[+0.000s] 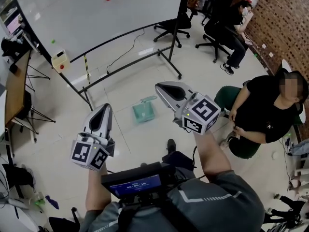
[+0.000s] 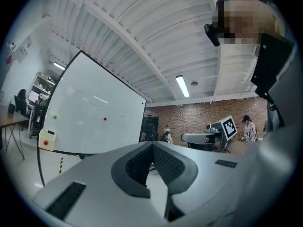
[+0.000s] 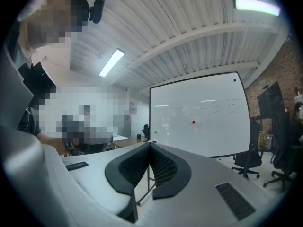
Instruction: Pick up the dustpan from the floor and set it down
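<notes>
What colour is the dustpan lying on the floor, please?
The dustpan is a pale teal green; it shows best in the head view.

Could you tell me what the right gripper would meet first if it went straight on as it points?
Probably the whiteboard: the right gripper, shut and empty, points level at it across open air. The dustpan lies on the floor below that line. Depth is unclear.

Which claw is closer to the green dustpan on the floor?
Right, it seems. In the head view the right claw hangs just above-right of the dustpan; the left claw sits farther off to its left. Neither touches it.
</notes>
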Demonstrator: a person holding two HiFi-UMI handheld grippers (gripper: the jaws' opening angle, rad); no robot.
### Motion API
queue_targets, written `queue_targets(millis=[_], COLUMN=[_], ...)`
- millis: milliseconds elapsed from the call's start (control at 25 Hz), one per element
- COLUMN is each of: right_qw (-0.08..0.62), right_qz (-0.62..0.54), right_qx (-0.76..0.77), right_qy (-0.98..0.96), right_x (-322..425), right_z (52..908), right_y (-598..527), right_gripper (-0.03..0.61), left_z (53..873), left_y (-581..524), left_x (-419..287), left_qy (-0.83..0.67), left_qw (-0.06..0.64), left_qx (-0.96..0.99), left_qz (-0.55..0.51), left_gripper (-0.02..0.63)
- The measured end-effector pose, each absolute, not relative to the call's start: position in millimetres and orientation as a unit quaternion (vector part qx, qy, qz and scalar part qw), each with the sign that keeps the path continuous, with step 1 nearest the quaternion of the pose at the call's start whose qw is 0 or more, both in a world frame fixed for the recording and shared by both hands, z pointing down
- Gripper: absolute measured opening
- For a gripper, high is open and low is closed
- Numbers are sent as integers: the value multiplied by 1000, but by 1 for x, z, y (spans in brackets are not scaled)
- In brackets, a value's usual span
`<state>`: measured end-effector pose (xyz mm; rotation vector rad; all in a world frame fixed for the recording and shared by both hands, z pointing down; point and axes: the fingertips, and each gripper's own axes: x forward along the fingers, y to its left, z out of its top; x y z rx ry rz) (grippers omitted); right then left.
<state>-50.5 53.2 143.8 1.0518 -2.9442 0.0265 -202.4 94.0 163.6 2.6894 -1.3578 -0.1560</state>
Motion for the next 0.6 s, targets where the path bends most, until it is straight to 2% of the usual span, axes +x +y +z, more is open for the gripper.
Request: queue_targets(millis=[280,600], right_qw=[11,7], right_qz=[-9,-8], right_qx=[337,321], right_qy=[-941,-947], right_x=[-30,10], right_z=[125,116], right_y=[108,123], right_gripper=[18,17], left_z=[141,128], left_y=[139,146], left_x=[-169,-134], left_qy=[-432,-456], left_qw=[49,51], left_qx=[899,886], left_qz=[-57,-62], left_gripper=[34,34])
